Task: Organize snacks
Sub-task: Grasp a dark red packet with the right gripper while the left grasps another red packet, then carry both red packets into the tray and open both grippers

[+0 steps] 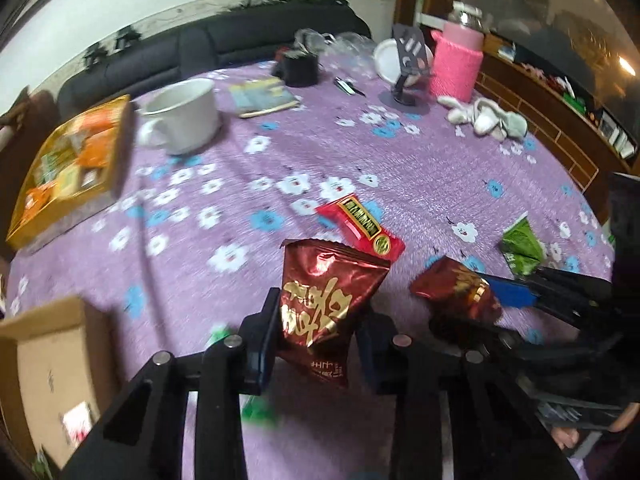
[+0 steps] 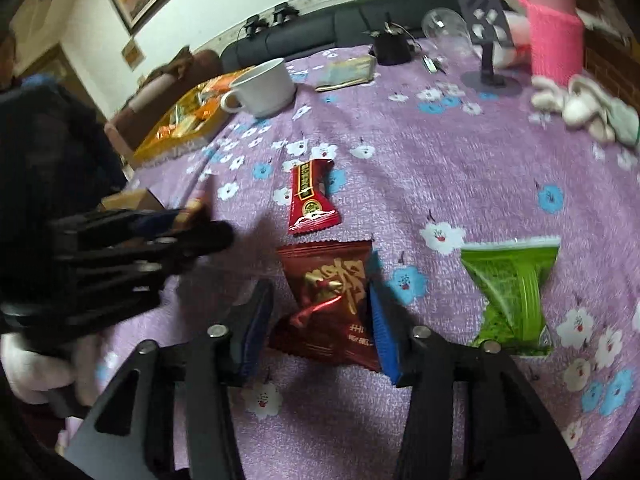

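My left gripper (image 1: 318, 344) is shut on a dark red foil snack packet (image 1: 324, 308) with gold characters and holds it above the purple floral tablecloth (image 1: 400, 168). My right gripper (image 2: 320, 320) has its jaws around a second dark red packet (image 2: 332, 304); in the left wrist view this packet (image 1: 456, 292) looks lifted off the cloth at the blue fingertips (image 1: 512, 292). A bright red packet (image 2: 312, 196) and a green packet (image 2: 512, 292) lie on the cloth; both also show in the left wrist view, red (image 1: 360, 228) and green (image 1: 520, 246).
A cardboard box (image 1: 52, 364) is at the near left. A yellow tray of snacks (image 1: 68, 168), a white mug (image 1: 184, 116), a book (image 1: 264, 96), a pink-sleeved jar (image 1: 456, 60), a phone stand (image 1: 408, 68) and white socks (image 1: 484, 116) stand further back.
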Motion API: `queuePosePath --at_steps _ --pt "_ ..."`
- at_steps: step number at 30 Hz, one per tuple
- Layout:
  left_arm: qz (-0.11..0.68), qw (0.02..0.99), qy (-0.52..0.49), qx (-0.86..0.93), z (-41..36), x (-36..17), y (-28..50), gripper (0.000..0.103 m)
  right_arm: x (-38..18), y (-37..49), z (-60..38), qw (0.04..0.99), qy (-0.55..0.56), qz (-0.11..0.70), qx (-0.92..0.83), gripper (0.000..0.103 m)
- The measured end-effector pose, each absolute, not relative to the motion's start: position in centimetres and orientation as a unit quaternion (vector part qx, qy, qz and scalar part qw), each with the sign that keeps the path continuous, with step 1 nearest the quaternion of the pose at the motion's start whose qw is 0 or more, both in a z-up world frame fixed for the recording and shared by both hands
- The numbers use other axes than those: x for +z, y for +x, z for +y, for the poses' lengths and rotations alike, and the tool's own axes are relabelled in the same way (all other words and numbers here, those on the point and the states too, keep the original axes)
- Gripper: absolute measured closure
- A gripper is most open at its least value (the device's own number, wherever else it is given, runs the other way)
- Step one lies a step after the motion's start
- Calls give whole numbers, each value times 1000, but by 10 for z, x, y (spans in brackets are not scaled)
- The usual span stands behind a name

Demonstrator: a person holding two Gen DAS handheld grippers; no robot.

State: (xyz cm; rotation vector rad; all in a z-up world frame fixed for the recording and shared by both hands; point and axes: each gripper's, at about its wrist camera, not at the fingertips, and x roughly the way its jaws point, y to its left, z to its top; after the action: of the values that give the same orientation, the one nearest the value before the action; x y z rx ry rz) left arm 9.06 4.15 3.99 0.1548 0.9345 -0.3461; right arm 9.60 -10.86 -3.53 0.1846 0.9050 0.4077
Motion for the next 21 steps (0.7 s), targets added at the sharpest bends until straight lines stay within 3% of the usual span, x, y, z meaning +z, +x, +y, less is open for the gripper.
queuePosePath --at_steps 4,15,21 --pt "432 888 73 -138 58 56 59 69 -32 93 -107 878 77 430 196 70" --pt "384 923 6 -5 160 96 -38 69 1 62 -108 899 119 364 210 71" --pt "398 914 -60 56 234 79 -62 69 18 27 -25 871 93 384 293 70"
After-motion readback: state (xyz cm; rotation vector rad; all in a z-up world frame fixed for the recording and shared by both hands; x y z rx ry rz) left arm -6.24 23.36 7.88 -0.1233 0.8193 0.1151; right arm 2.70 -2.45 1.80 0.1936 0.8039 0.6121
